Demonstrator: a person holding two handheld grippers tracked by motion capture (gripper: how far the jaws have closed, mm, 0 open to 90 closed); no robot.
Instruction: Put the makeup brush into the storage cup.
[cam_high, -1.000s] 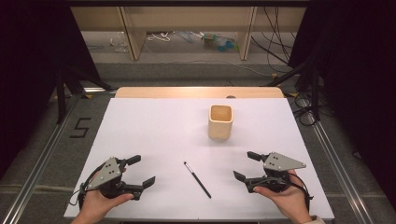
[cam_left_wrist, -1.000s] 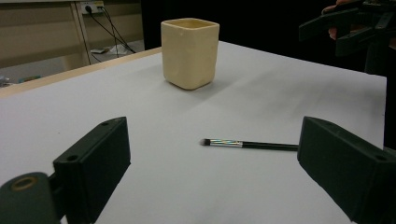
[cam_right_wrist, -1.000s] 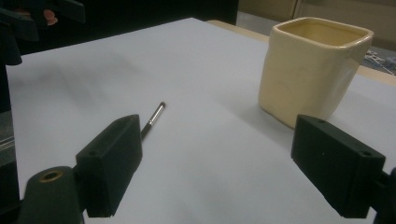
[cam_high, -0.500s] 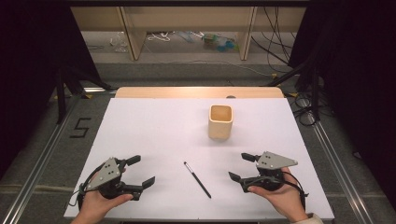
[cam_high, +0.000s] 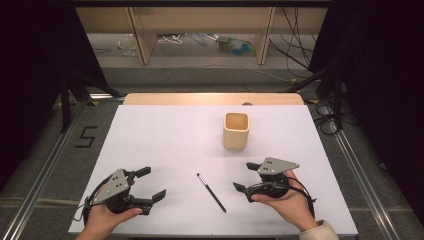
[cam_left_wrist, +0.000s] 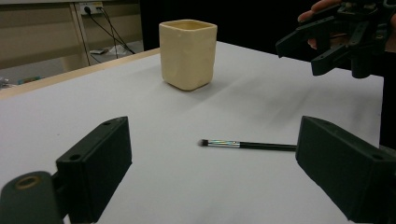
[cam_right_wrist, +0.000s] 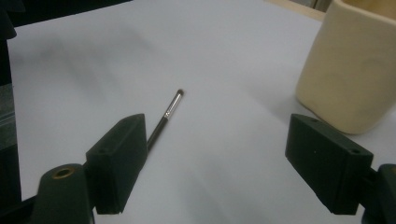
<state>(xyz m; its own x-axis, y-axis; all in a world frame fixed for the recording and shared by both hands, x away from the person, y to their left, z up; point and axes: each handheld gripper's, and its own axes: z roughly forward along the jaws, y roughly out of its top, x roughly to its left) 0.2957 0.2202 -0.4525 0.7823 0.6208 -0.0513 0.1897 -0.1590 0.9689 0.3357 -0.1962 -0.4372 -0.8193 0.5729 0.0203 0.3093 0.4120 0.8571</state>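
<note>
Spread wide, holding nothing: right gripper (cam_high: 246, 176), jaws apart above the white table cover (cam_high: 165, 135), near the front edge toward the right corner. Aimed leftward at the makeup brush (cam_high: 211, 192); close to it but not touching. In the right gripper view, both black jaws framing bare cover, the left jaw hiding the handle end of the brush (cam_right_wrist: 169, 113), only the silver ferrule and dark tip showing. Wrapped round the body from below: the person's right hand (cam_high: 285, 197), a pale sleeve cut off at the bottom edge.

Likewise spread and empty: left gripper (cam_high: 151, 183), near the front left corner, well apart from the brush. Left hand (cam_high: 102, 220) cut off at the bottom of the high view. In the left gripper view, brush (cam_left_wrist: 247, 144) lying flat between the two jaws but farther off, its handle end hidden behind the right jaw; right gripper (cam_left_wrist: 322, 44) farther off at upper right, fingers behind it, partly cut by the frame.

Brush lying flat near the front edge, about midway between the two grippers, tip pointing away toward the back left. Bristles too small to make out.

Upright beyond it, right of centre: cream square cup (cam_high: 235, 131), well apart from the brush; cut off at top and right in the right gripper view (cam_right_wrist: 350, 70). Contents hard to tell.
</note>
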